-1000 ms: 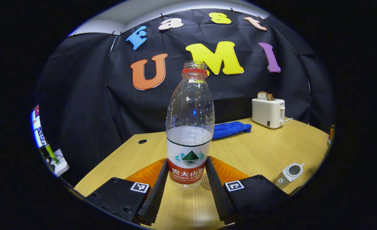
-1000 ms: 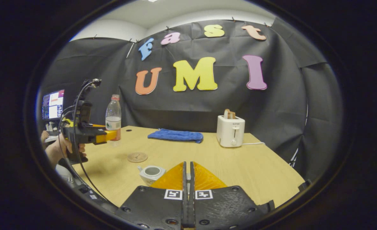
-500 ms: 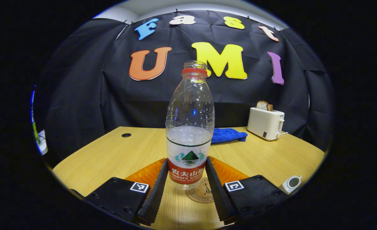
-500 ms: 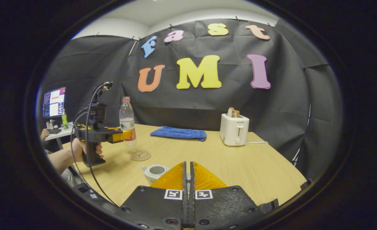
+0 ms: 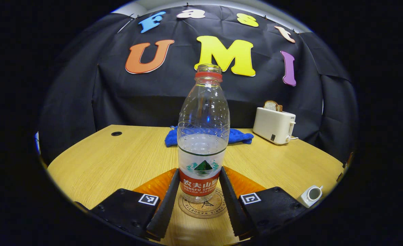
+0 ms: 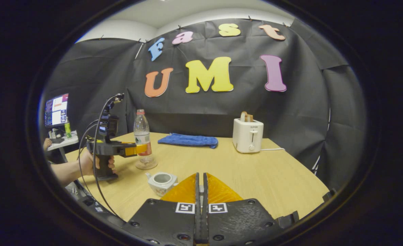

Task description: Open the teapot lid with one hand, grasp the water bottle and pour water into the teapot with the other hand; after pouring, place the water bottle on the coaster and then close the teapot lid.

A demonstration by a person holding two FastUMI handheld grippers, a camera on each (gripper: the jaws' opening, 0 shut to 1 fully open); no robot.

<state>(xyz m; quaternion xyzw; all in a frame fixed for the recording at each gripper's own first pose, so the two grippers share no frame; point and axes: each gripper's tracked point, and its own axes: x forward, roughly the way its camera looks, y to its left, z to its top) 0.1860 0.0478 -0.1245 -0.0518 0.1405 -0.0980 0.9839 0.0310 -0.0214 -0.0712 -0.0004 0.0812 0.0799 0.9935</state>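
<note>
A clear water bottle [image 5: 203, 136] with a red neck ring, no cap and a red-and-white label is about one third full. My left gripper [image 5: 198, 177] is shut on its label. The bottle stands upright, its base over the middle of the round coaster [image 5: 203, 206]; I cannot tell if it touches. In the right gripper view the left gripper [image 6: 143, 149] holds the bottle [image 6: 141, 126] at the coaster [image 6: 146, 166]. The white teapot [image 6: 161, 180] stands open, lidless, near my right gripper [image 6: 200, 184]. Its fingers press together with a pale sliver between them; most of the lid is hidden.
A white toaster [image 6: 247, 136] with bread and a blue cloth [image 6: 188, 140] sit at the back of the wooden table [image 6: 256, 177]. A hand [image 6: 95, 164] holds the left gripper at the table's left edge. A monitor [image 6: 56, 110] glows beyond it. The teapot [image 5: 310, 195] sits right of the coaster.
The left gripper carried the bottle rightward and down over the coaster. The right gripper stayed shut and nearly still.
</note>
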